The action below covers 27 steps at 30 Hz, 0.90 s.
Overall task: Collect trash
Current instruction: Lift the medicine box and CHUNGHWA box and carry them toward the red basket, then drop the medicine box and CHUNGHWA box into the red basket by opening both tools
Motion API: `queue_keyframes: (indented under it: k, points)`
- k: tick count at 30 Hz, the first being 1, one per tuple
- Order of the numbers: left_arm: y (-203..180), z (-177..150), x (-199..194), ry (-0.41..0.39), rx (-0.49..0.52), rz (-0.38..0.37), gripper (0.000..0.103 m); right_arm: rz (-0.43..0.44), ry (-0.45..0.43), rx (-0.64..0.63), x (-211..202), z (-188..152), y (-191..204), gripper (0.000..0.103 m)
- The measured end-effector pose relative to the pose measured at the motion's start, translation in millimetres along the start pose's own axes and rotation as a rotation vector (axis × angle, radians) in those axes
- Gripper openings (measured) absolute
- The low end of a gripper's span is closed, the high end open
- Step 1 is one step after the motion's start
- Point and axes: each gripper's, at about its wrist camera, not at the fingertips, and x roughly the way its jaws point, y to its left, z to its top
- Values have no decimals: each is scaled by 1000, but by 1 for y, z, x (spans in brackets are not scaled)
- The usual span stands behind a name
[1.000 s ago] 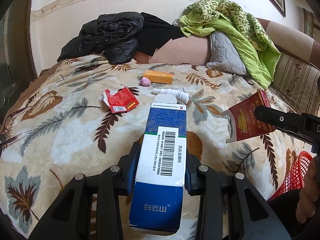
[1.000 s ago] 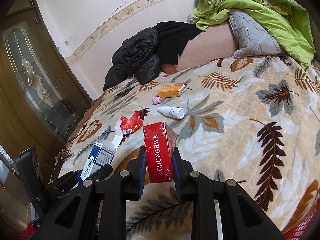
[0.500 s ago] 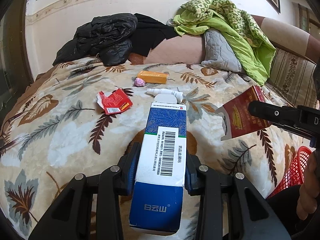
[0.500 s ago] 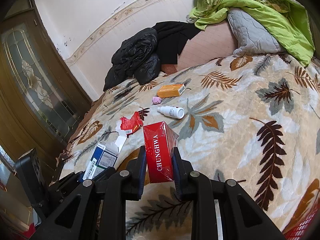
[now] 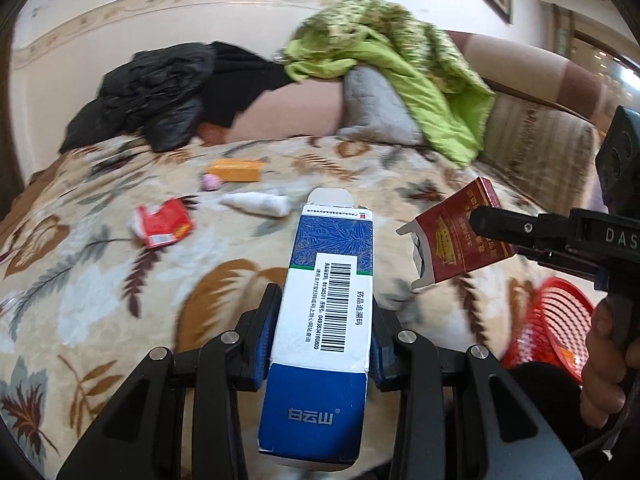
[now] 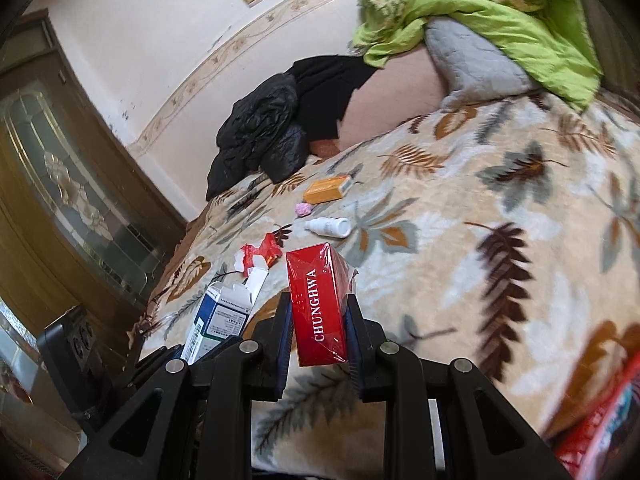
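Observation:
My left gripper [image 5: 320, 316] is shut on a blue and white medicine box [image 5: 328, 280], held above the leaf-patterned bed. My right gripper [image 6: 318, 328] is shut on a red Chunghwa cigarette pack [image 6: 318, 304]; the pack [image 5: 456, 236] also shows at the right of the left wrist view. On the bed lie a crumpled red wrapper [image 5: 162, 226], a white bottle [image 5: 260, 204], a pink wad [image 5: 211, 182] and an orange box [image 5: 236, 170]. A red mesh basket [image 5: 552, 316] stands at the lower right, below the bed's edge.
Black jackets [image 5: 160, 96], a grey pillow [image 5: 372, 108] and a green quilt [image 5: 408, 64] are piled at the head of the bed. A wooden door with glass [image 6: 60, 184] stands to the left. The basket [image 6: 600, 420] shows at the right wrist view's lower right.
Both grippers have pulled back and swung right with their boxes still held. The red basket has come further into both views.

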Motion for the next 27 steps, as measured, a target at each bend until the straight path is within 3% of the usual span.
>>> queue_keyframes:
  k: [5, 14, 20, 27]
  points:
    - [-45, 7, -6, -1, 75, -97, 36, -48, -60, 59, -61, 2, -30, 26]
    - [-149, 18, -4, 51, 218, -334, 36, -222, -143, 169, -159, -13, -93, 26]
    - [-215, 18, 1, 117, 270, -479, 36, -298, -166, 232, -200, -24, -123, 26]
    - [-265, 13, 28, 223, 274, -566, 37, -381, -189, 291, -224, -34, -150, 29]
